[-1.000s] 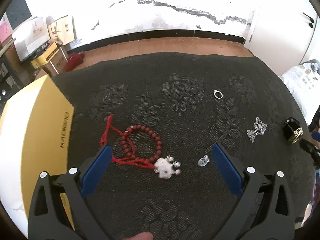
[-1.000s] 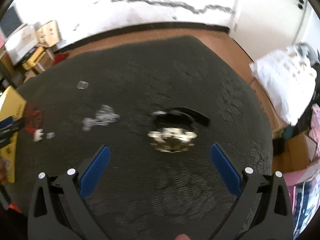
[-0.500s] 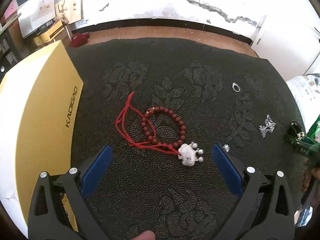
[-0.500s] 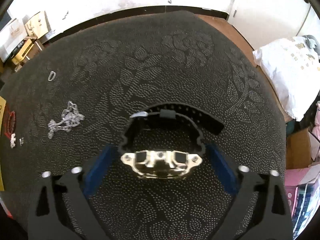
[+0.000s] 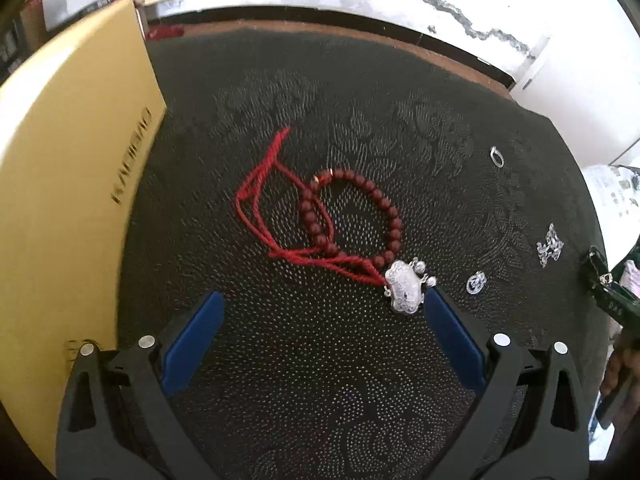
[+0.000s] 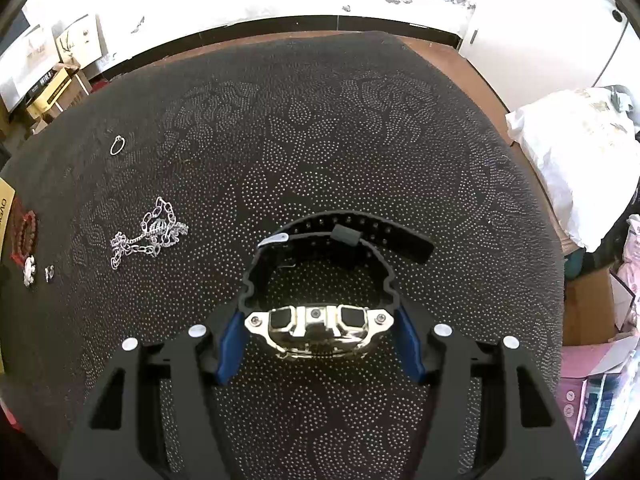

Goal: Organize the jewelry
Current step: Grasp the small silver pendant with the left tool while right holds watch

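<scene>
A black-strapped watch with a gold case (image 6: 316,326) lies on the dark patterned cloth (image 6: 320,120). My right gripper (image 6: 320,334) points down over it. Its jaws are closing, and the blue pads (image 6: 230,340) touch both sides of the case. In the left wrist view a dark red bead bracelet (image 5: 384,208) lies tangled with a red cord (image 5: 256,200) and a silver lock pendant (image 5: 404,288). My left gripper (image 5: 322,298) hangs open just short of them, its right finger beside the pendant, nothing between its fingers.
A silver ring (image 5: 497,157), a small silver charm (image 5: 476,282) and a silver chain (image 6: 148,236) lie loose on the cloth. A yellow box (image 5: 60,160) stands along the cloth's left side. A white bag (image 6: 580,160) and cartons sit off the right edge.
The right gripper came down over the watch and narrowed its jaws from wide open onto the case. The left gripper dropped closer to the bracelet and rolled; its jaws stayed wide.
</scene>
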Available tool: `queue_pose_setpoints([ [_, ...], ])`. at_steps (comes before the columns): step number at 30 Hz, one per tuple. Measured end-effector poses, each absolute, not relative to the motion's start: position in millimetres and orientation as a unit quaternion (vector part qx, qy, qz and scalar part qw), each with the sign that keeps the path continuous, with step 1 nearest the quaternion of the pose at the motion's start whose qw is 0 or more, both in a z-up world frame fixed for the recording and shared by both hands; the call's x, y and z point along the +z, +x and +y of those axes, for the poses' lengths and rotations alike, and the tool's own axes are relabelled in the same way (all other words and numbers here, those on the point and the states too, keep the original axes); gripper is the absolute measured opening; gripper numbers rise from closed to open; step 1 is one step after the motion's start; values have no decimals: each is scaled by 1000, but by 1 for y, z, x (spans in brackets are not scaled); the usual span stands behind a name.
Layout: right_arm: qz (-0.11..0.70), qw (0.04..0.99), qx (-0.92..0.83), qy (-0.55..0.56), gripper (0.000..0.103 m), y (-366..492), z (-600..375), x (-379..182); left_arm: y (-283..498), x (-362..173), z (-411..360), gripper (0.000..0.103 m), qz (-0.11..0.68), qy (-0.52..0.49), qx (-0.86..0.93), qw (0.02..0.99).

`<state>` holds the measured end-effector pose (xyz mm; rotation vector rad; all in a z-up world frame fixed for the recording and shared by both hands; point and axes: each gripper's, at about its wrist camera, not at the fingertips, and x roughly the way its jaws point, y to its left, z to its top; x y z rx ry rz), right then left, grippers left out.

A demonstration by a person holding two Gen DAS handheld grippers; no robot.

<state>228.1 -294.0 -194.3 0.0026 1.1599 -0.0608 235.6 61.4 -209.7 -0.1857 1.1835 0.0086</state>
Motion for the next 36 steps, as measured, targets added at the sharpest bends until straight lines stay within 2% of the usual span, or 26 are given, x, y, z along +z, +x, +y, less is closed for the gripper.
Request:
queue_pose_setpoints([
  [6,549,835,-33,10,61,230,-299,-193,248,-213,55,98,499,-18,35,866],
  [12,549,835,-30,11,61,233,-298,-195,279,-221,45,98,510,-50,30,858],
  [19,549,835,-28,13,61,230,-304,-195,285,-178,19,98,463,-48,25,885],
  [22,548,836,-29,14,61,229,-305,-195,276,-172,-27,98,451,9,-23,892],
  [27,550,835,-28,16,61,226,-306,-194,246,-193,-98,98,423,162,-108,885],
  [29,550,835,-27,15,61,224,-307,-193,243,-198,-106,98,420,181,-124,881],
  [33,550,835,-24,19,61,222,-311,-194,226,-198,-79,97,430,148,-152,877],
  [34,549,835,-24,22,61,222,-313,-193,221,-201,-70,94,435,140,-160,875],
  [36,550,835,-26,25,61,222,-318,-194,218,-207,-60,75,441,122,-174,872],
])
